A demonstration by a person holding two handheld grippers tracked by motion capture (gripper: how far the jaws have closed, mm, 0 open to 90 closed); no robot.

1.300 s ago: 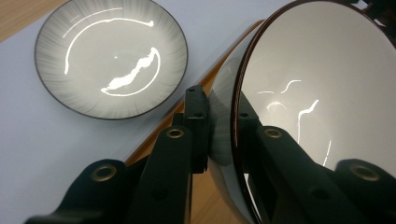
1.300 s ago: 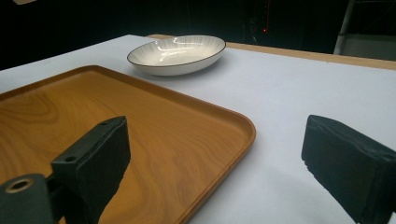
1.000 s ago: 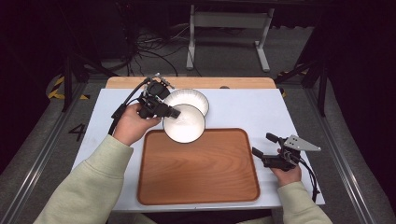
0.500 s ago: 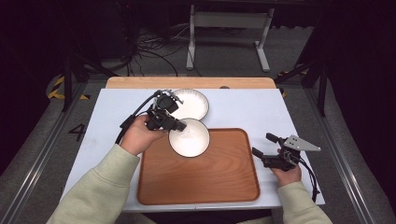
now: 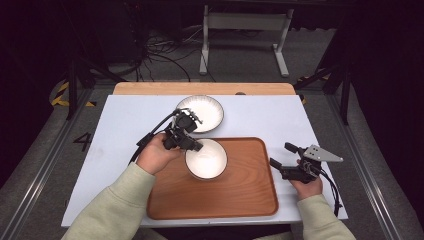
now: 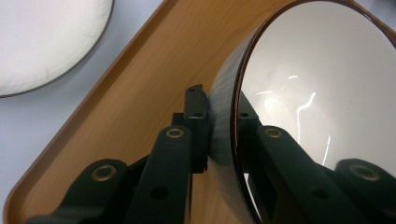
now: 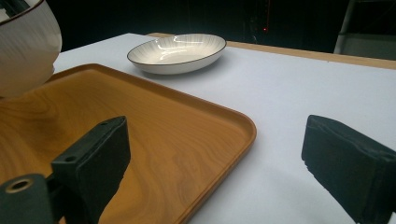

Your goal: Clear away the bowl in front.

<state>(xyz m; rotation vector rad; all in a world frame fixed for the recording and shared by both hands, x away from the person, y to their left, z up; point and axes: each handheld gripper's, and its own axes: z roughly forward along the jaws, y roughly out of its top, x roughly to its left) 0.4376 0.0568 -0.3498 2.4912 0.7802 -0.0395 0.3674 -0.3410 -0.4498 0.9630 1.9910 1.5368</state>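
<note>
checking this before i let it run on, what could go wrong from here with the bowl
1. The left gripper holds the bowl only by a pinch on its rim, one jaw inside and one outside, so the glossy wall could slip or pivot.
2. The bowl looks to be above the tray, near its upper left corner; released there it might land on the raised edge and tip.
3. The plate lies close behind the left hand, so a backward swing could knock it.

- In the left gripper view we lose the plate [image 6: 42,42] at the upper left edge.
- The bowl [image 7: 23,51] is cut by the right gripper view's left edge.
</note>
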